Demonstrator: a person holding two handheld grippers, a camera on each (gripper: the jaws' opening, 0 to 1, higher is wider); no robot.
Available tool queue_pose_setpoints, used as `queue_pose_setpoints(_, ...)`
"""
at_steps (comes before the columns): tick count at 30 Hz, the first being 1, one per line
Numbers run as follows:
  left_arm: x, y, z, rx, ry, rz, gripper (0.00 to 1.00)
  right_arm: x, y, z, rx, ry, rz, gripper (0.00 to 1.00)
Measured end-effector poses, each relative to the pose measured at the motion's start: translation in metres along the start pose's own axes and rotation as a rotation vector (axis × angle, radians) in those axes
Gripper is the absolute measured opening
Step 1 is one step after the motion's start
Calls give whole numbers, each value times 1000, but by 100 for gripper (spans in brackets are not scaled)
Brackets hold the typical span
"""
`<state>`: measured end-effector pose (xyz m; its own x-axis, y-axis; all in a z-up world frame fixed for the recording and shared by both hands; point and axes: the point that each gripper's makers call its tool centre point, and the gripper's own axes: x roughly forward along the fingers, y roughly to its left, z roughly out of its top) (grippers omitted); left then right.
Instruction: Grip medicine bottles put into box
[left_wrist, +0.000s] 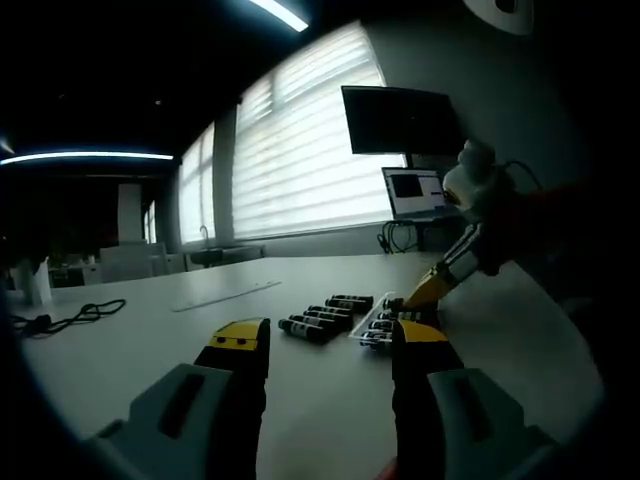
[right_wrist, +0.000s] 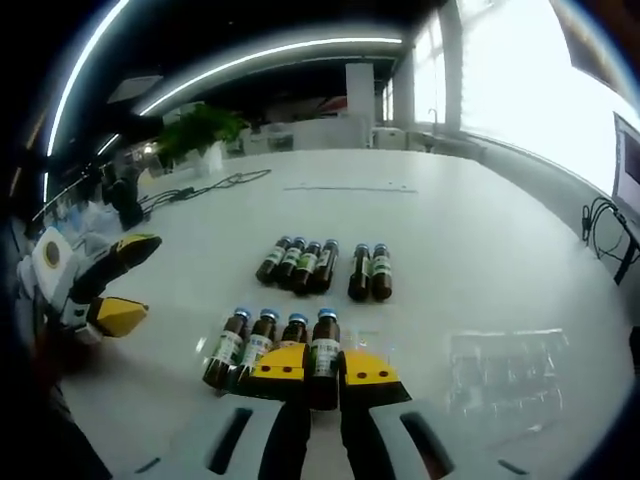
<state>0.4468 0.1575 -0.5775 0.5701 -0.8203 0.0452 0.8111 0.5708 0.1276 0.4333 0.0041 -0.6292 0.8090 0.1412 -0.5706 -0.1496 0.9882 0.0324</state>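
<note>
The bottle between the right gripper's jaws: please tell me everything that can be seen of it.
The gripped bottle is small, of dark brown glass as it looks, with a blue cap and a green-and-white label. It lies at the right end of a row of four in a clear tray on the white table. The right gripper is closed on its lower body, yellow pads on both sides.

In the right gripper view, bare white table (right_wrist: 470, 250) spreads across the centre and right, open for passage. Six loose bottles (right_wrist: 325, 268) lie mid-frame. Lower centre, a clear tray (right_wrist: 300, 350) of upright bottles sits just ahead of the right gripper (right_wrist: 325, 375). A clear lid (right_wrist: 505, 370) lies lower right. The left gripper (right_wrist: 110, 290), jaws apart, occupies the left edge. A cable (right_wrist: 205, 185) crosses the upper left.
</note>
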Motion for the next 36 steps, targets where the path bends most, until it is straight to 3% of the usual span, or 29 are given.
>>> queue_pose_setpoints(6, 0, 1, 0, -1, -1, 1, 42, -2, -1, 8, -16, -34, -6, 7)
queue_pose_setpoints(12, 0, 1, 0, -1, -1, 1, 42, -1, 3, 17, -87, -103, -12, 4)
queue_pose_setpoints(15, 0, 1, 0, -1, -1, 1, 42, 2, 1, 11, -153, -86, -48, 2)
queue_pose_setpoints(19, 0, 1, -1, -1, 0, 3, 42, 2, 1, 12, -123, -100, -45, 0)
queue_pose_setpoints(36, 0, 1, -1, 0, 0, 1, 42, 2, 0, 11, -182, -83, -47, 2)
